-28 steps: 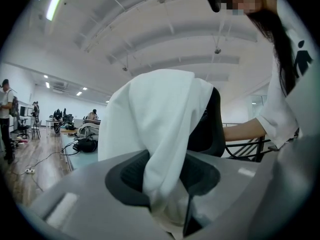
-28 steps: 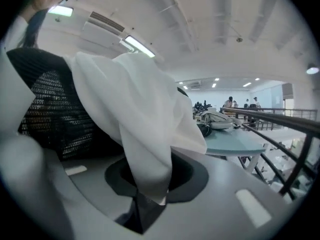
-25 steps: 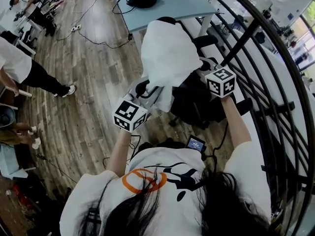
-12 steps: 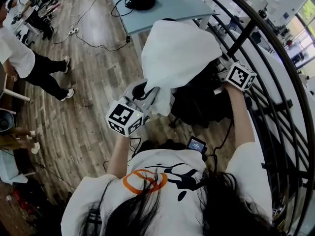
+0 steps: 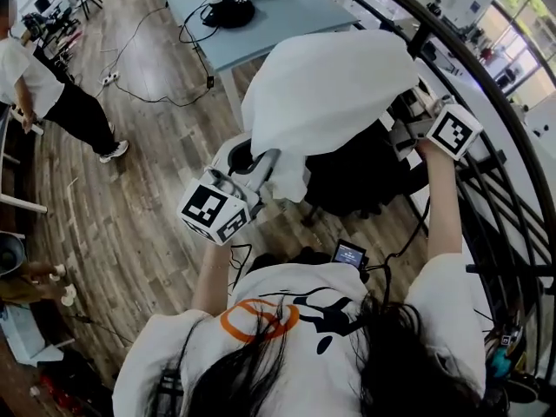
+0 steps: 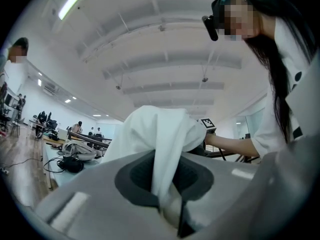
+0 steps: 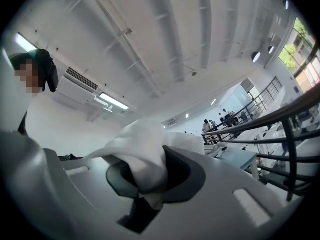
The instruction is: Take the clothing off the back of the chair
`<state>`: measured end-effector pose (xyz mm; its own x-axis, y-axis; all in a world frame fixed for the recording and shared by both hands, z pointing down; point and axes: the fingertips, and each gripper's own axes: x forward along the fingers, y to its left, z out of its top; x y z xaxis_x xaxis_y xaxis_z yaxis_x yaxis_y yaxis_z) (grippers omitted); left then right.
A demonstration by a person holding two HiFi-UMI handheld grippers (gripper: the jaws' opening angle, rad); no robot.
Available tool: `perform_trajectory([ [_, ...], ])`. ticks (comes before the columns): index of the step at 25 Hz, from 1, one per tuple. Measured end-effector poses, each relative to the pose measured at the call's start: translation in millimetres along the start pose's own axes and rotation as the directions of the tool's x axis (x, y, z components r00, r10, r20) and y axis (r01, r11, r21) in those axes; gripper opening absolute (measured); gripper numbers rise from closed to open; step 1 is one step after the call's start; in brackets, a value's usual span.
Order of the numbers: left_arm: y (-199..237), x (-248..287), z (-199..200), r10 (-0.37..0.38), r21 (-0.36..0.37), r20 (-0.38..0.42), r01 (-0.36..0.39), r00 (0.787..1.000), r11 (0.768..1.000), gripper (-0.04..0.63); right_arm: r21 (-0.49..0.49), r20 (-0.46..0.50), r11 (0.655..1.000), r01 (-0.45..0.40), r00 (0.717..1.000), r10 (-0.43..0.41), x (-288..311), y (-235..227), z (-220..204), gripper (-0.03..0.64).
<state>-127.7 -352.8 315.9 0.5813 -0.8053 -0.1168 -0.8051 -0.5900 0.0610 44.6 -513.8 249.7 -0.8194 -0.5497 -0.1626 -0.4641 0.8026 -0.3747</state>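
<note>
I judge the lifting-off step is in hand: my left tongs (image 6: 167,204) and right tongs (image 7: 150,196) each pinch a fold of the white clothing (image 5: 326,85), which is spread between them above the black chair (image 5: 356,176). Next it needs carrying clear, to the near side. The cloth hides the backrest, so I can't tell if it hangs free.

No words or numbers can be read from where I stand. The nearest things to signs are the black-and-white square markers on the left cube (image 5: 213,213) and the right cube (image 5: 455,131) — patterns, not letters. The person's white shirt (image 5: 295,354) has an orange ring and black shapes printed on it, with no lettering I can make out. A small lit screen (image 5: 349,254) glows blue — too small to read.
</note>
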Motion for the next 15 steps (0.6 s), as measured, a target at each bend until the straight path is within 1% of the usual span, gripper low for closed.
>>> perform_trajectory([
  [2, 2.1, -6.0, 9.4, -0.030, -0.009, 0.024, 0.030, 0.999, 1.000, 0.048, -0.031, 0.018, 1.000, 0.002, 1.000, -0.002, -0.5, 18.1, 10.5, 0.072],
  [7, 0.4, -24.1, 28.3, -0.097, -0.004, 0.045, 0.097, 0.994, 0.995, 0.048, -0.115, 0.062, 0.993, 0.019, 0.998, -0.012, -7.5, 69.9, 33.7, 0.072],
  [11, -0.9, -45.6, 34.3, -0.145, -0.015, 0.065, 0.146, 0.987, 0.989, 0.048, -0.162, 0.100, 0.986, 0.029, 0.995, -0.013, -15.5, 116.5, 37.5, 0.072],
  [15, -10.5, -62.9, 28.5, -0.209, -0.039, 0.051, 0.211, 0.977, 0.977, 0.048, -0.196, 0.126, 0.979, 0.060, 0.991, -0.035, -34.4, 155.1, 33.9, 0.072],
])
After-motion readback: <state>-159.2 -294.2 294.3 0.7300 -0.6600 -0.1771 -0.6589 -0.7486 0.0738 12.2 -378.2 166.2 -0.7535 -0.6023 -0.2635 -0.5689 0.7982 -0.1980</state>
